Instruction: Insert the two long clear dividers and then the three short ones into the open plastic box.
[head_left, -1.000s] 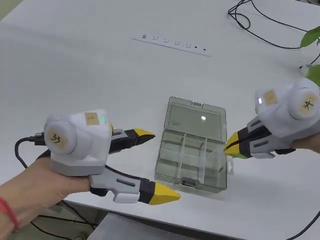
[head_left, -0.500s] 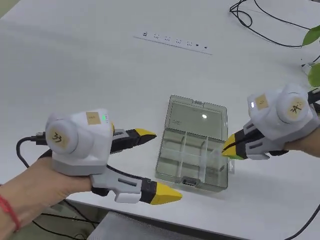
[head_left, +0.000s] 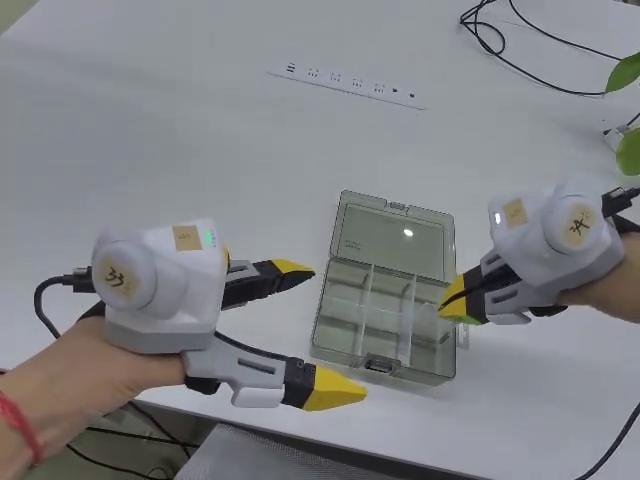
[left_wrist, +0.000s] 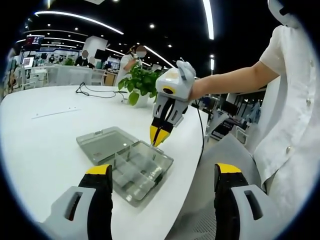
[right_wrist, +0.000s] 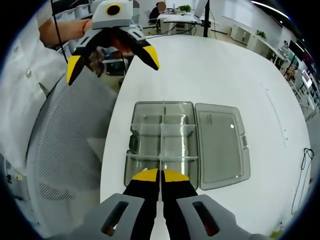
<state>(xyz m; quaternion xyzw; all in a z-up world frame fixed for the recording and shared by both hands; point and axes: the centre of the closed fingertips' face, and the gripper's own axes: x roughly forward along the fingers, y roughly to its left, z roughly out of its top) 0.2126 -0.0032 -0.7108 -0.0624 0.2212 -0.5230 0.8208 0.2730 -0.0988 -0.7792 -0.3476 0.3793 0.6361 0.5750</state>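
Left gripper (head_left: 322, 329) is nearest the person, fingers spread wide, holding nothing, aimed right toward the plastic box (head_left: 345, 352) just beyond its tips. The box sits on the desk (head_left: 200, 150) near the front edge, with its lid (head_left: 395, 238) laid flat open on the far side. Base long axis judged left–right. Clear dividers (right_wrist: 150, 157) stand in the base as a grid. Right gripper (head_left: 455, 305) is at the box's right end and is the closer of the two. Its fingers are pressed together at the wall, pointing left along that axis. Whether a clear divider sits between them cannot be told.
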